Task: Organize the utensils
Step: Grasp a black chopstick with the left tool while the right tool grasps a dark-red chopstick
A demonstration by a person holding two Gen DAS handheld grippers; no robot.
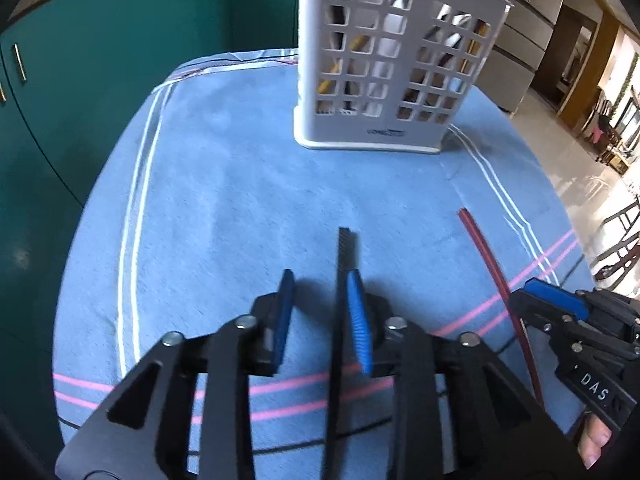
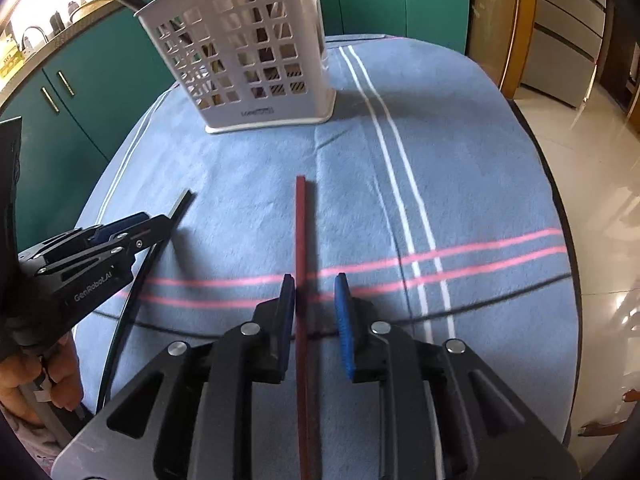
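Note:
A white perforated utensil holder (image 1: 396, 68) stands at the far side of the blue cloth (image 1: 224, 200), with several utensils inside; it also shows in the right wrist view (image 2: 256, 60). My left gripper (image 1: 322, 312) is open around a black chopstick (image 1: 346, 256) that lies close to its right blue pad. My right gripper (image 2: 316, 312) is open around a dark red chopstick (image 2: 301, 240) that lies close to its left pad. The red chopstick (image 1: 486, 256) and right gripper (image 1: 560, 312) show at the right of the left wrist view. The left gripper (image 2: 132, 232) and black chopstick (image 2: 176, 212) show at the left of the right wrist view.
The blue cloth (image 2: 460, 160) with white and pink stripes covers a rounded table. Green cabinets (image 1: 80, 80) stand behind and to the left. A shiny tiled floor (image 2: 600, 184) lies beyond the table's right edge.

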